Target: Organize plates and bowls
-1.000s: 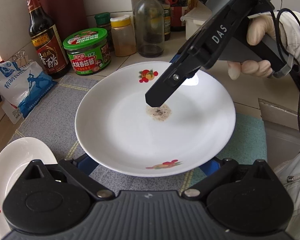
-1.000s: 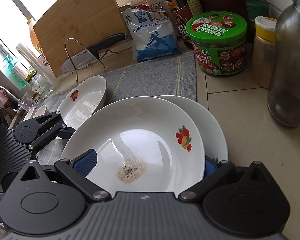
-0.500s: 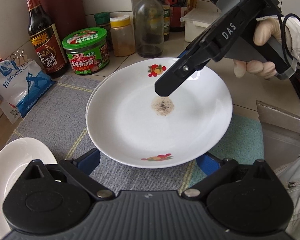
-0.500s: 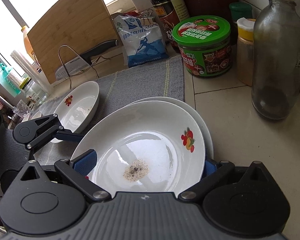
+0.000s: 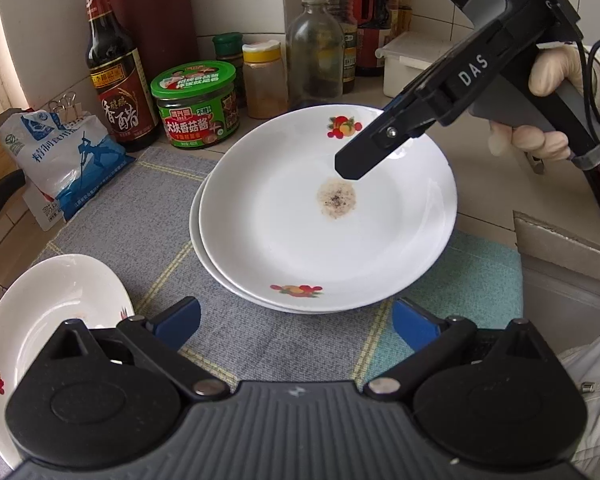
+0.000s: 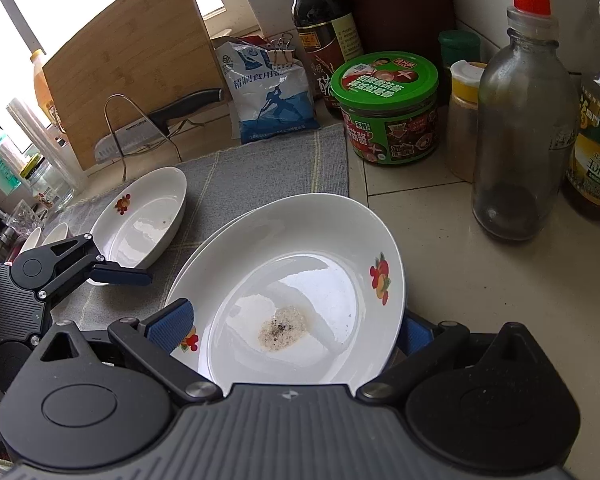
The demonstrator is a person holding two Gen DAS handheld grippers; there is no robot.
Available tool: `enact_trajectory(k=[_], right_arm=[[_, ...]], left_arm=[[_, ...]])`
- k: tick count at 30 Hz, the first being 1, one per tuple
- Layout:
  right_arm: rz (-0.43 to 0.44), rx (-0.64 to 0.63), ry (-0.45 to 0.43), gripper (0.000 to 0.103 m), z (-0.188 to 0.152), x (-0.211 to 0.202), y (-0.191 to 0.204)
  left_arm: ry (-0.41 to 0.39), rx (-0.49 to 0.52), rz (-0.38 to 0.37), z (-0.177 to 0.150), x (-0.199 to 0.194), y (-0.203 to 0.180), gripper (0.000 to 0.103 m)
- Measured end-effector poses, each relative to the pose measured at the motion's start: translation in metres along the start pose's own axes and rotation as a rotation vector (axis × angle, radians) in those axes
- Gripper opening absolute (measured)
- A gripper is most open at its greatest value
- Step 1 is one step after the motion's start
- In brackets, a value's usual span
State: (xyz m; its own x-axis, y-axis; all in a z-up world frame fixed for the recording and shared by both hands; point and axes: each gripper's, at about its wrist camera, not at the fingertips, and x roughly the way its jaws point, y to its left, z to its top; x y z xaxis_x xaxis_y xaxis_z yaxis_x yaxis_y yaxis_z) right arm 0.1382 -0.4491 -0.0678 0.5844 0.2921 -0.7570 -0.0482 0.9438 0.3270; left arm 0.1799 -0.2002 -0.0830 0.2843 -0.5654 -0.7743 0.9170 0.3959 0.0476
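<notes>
A white plate [image 5: 292, 240] with fruit prints and a speckled residue spot lies stacked on a second white plate [image 5: 198, 232] on the grey mat; both also show in the right wrist view [image 6: 320, 240]. My left gripper [image 5: 296, 322] is open and empty, just short of the stack's near rim. My right gripper [image 6: 296, 326] is open, its blue pads either side of the top plate; one finger [image 5: 364, 156] hovers over the plate's middle. A third white dish [image 5: 48, 320] sits at the left, also seen in the right wrist view [image 6: 148, 220].
A green-lidded jar [image 5: 196, 104], a vinegar bottle [image 5: 116, 68], a glass bottle [image 5: 316, 48], a spice shaker [image 5: 262, 76] and a salt bag [image 5: 60, 156] line the back. A knife on a rack [image 6: 156, 124] and a cutting board [image 6: 128, 56] stand at the left. The sink edge [image 5: 560, 248] is at the right.
The top plate has moved away from my left gripper and come down onto the second plate. My left gripper has drawn back from the plate's rim. The right gripper's jaws have spread off the plate.
</notes>
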Motion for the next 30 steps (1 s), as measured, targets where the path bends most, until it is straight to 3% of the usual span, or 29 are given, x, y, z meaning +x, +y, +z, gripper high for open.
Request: enact_trajectory(k=[9,17,30], right_arm=[[-0.138,-0.025,-0.002,0.103,-0.002,-0.002,0.017],[-0.185,-0.012,0.005,0.103,-0.015,0.000,0.022],[-0.329,-0.246,-0.149,0.103,-0.037,-0.022,0.101]], left_arm=[[-0.046,-0.068,0.031,-0.016,-0.034,-0.011,0.102],[-0.071,-0.122,0.044,-0.035,-0.056,-0.016,0.102],[-0.134,-0.239,0.152,-0.065,-0.097,-0.017,0.102]])
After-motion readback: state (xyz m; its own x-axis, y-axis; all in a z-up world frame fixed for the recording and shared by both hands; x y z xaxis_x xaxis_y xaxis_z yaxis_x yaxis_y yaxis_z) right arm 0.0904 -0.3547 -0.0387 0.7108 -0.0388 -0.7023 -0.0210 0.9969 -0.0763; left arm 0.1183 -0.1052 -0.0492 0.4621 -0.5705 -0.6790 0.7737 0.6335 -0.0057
